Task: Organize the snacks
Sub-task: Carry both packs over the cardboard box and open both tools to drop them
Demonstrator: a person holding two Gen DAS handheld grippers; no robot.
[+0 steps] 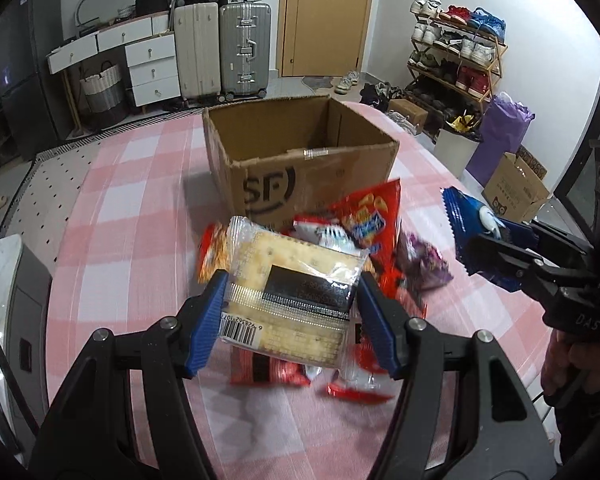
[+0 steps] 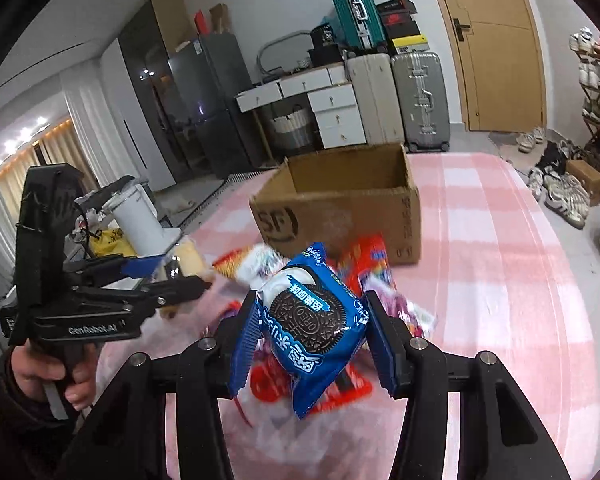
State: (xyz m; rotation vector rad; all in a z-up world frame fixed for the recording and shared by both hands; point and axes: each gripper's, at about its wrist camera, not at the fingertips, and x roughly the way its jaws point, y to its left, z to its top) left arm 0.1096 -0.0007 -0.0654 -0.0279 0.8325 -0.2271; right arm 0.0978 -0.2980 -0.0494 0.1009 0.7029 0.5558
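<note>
- Snacks pile [image 1: 340, 240] touches the open cardboard box [image 1: 300, 160] front wall.
- Left gripper [image 1: 290, 312] clamps a cracker packet [image 1: 300, 288].
- Right gripper [image 2: 312, 320] clamps an Oreo packet [image 2: 312, 320].
- Pink checked tablecloth [image 2: 500, 280] lies bare beside the box.

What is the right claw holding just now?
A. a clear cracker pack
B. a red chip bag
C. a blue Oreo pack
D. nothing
C: the right claw is shut on the blue Oreo pack, lifted above the snack pile; the cracker pack sits in the left claw.
</note>
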